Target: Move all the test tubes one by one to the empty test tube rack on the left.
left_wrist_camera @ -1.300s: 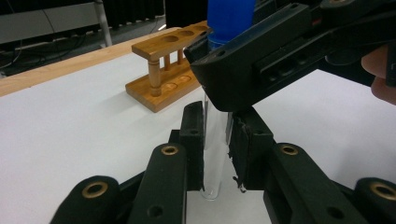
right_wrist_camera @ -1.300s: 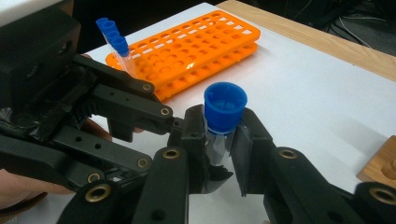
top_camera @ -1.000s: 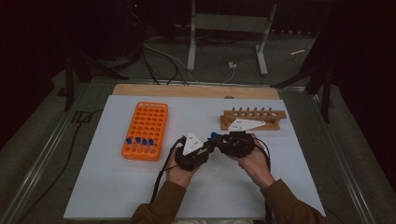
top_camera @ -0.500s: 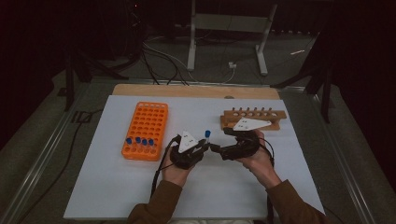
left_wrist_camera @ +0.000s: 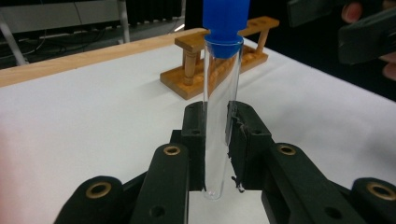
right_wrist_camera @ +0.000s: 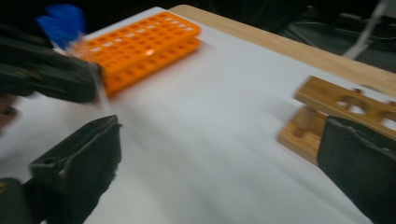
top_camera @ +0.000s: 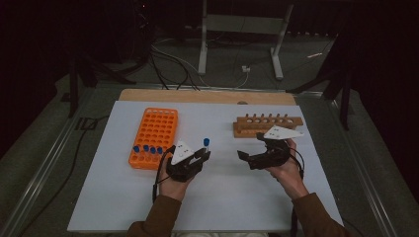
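Lab-style setup, white worktop, orange tube rack, wooden test-tube rack, blue-capped glass tube, floor cables, dark surroundings

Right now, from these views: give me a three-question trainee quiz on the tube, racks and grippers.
1. True or false: the left gripper holds a blue-capped test tube upright.
2. The right gripper has its jaws: A) shut on a tube B) open and empty C) shut on the wooden rack.
3. Fill in: the other blue-capped tubes stand in the near row of the ___ rack.

Key: 1 true; 2 B; 3 orange.
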`<state>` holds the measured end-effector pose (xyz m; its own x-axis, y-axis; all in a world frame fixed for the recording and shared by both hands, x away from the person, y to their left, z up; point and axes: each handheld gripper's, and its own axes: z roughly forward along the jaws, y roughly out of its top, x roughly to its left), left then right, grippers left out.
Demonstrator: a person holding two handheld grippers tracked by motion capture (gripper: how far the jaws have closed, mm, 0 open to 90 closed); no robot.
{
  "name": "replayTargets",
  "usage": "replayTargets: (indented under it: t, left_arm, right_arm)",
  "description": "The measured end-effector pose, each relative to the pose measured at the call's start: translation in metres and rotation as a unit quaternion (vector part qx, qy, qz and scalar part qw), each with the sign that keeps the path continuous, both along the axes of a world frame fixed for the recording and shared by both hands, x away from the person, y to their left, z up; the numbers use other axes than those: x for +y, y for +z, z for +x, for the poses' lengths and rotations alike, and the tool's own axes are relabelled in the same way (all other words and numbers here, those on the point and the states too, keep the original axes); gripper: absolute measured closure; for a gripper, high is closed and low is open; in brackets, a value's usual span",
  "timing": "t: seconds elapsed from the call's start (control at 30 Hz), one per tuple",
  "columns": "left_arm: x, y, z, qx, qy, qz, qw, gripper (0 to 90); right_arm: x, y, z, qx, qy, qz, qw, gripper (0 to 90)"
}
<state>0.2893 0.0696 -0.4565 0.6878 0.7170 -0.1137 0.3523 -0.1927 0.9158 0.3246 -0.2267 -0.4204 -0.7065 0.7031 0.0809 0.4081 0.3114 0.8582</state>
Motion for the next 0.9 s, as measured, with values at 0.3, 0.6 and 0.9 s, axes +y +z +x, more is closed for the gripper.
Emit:
replayTargets:
  t: [0.3,0.6,0.9]
  left_arm:
    - [0.018,0.004,-0.008,-0.007,0.006,-0.001,1.0000,78.2]
    - [0.038,0.008,-0.013,-0.012,0.001,0.006,0.9999,78.2]
    - [0.054,0.015,-0.014,-0.015,-0.012,0.009,0.9998,78.1]
  right_arm:
    - [-0.030,-0.011,-0.002,0.004,-0.041,0.016,0.9990,0.1]
    - [-0.052,-0.019,-0.006,0.009,-0.071,0.041,0.9966,0.1]
    - [-0.061,-0.023,-0.008,0.010,-0.086,0.049,0.9950,0.1]
